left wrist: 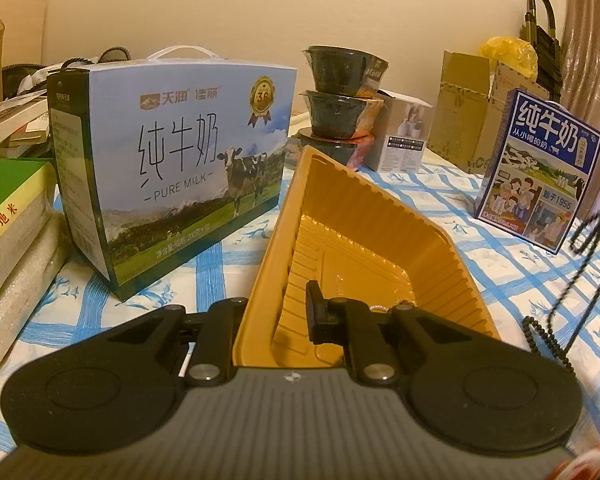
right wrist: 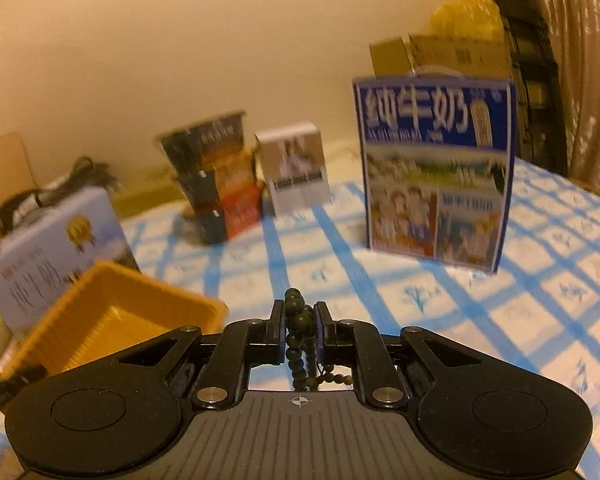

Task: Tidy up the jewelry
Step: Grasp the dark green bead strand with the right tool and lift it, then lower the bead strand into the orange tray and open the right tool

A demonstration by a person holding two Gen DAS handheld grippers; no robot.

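Blue-checked cloth covers the surface (right wrist: 440,304). Right claw (right wrist: 299,330) clenched on dark bead strand (right wrist: 300,320): light, limp, slippery, swings below; best pinched across bunched beads. Left claw (left wrist: 274,316) grips near wall of yellow tray (left wrist: 364,232), thin, flexible plastic.

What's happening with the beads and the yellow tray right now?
Left hand-held gripper clamped on yellow tray rim. Right hand-held gripper shut on dark bead string. Nothing between beads and tray.
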